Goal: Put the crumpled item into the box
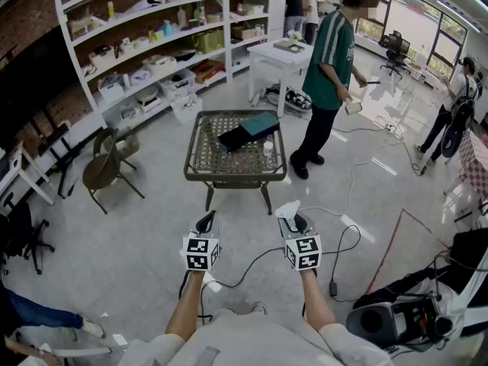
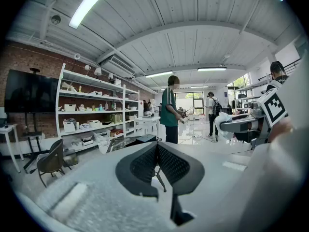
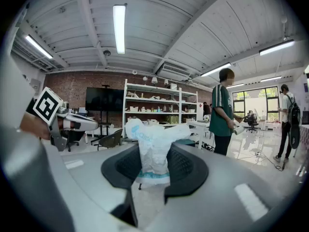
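Right tongs hold the white crumpled item, left tongs alongside, both on the near side of the surface; dark box on it.

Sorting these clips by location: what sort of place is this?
Probably a shared workshop or lab: tall white shelving stocked with bins and supplies against a brick wall, and cables trailing across the polished floor.

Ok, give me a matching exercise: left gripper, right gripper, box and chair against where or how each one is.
1 left gripper
2 right gripper
3 box
4 chair

A on the table
B shut on the crumpled bag
C on the floor
D shut, empty

Pairs: 1-D, 2-B, 3-A, 4-C
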Tool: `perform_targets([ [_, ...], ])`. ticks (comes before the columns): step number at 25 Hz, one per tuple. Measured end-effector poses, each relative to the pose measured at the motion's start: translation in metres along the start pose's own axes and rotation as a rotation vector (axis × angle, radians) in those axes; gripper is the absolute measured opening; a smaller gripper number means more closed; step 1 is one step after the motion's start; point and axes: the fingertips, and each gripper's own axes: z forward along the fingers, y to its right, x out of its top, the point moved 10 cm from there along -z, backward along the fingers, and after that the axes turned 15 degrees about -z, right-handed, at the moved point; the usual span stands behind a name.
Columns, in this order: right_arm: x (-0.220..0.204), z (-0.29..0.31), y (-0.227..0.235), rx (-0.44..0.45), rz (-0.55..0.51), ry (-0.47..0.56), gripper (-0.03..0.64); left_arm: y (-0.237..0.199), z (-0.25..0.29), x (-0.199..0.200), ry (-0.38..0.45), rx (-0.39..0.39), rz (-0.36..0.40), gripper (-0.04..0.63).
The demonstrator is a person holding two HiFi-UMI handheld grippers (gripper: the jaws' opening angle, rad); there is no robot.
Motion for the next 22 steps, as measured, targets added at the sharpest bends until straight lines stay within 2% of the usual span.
perform_targets([
  [13,-0.005,-0.001,-0.005,0.001,0.017,-0.004,0.129,-0.004,-0.004,-0.005,-0.011,0.009,-0.005,0.006],
  [22,-0.022,0.004,0.017,0.021,0.023,-0.001,0.130,0.014,0.016,-0.009,-0.006,0.019,0.005,0.006],
])
